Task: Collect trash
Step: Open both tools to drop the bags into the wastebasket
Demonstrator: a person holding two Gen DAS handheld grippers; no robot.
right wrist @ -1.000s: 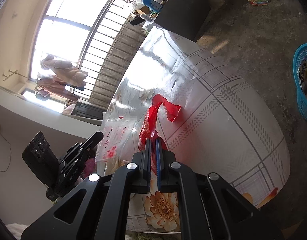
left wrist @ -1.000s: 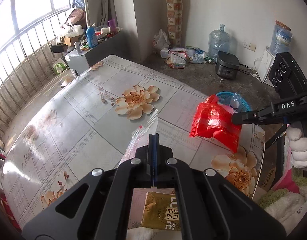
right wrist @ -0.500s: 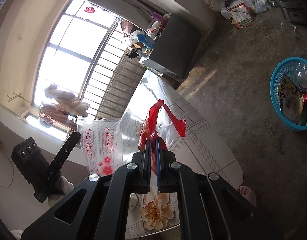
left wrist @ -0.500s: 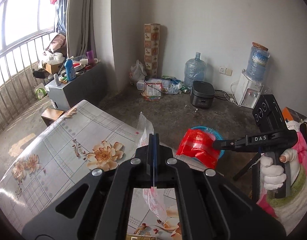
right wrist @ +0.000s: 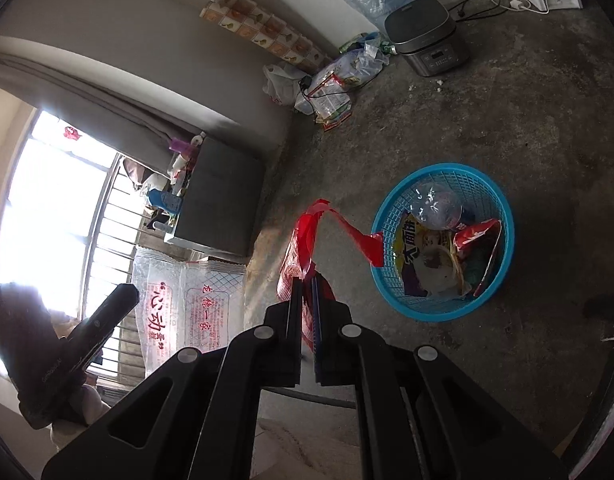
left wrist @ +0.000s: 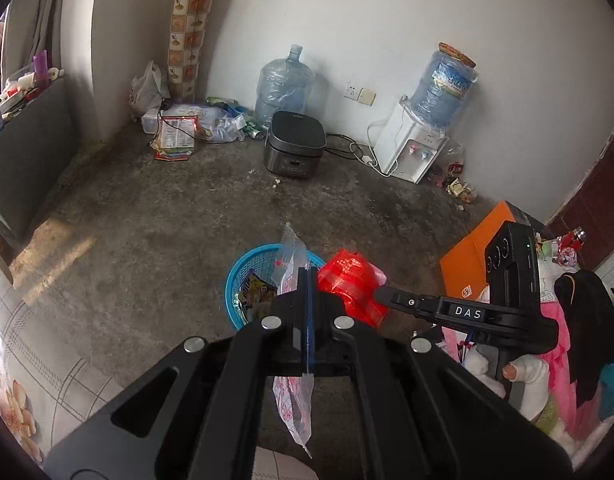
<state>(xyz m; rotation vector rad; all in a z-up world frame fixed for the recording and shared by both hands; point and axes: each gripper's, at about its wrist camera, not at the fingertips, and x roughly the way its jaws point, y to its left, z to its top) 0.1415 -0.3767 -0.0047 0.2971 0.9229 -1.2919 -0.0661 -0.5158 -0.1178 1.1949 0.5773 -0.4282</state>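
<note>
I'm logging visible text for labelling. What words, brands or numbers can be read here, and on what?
"DAS": on the right gripper.
"心动" and "一家": red print on the clear bag in the left gripper.
Snack wrapper in the blue basket: print too distorted to read.
Rice cooker panel: too small.

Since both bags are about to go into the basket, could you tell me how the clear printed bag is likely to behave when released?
The clear printed bag probably is floppy: it hangs limp from the left gripper. It looks thin and empty, so it may flutter and miss the blue basket.
</note>
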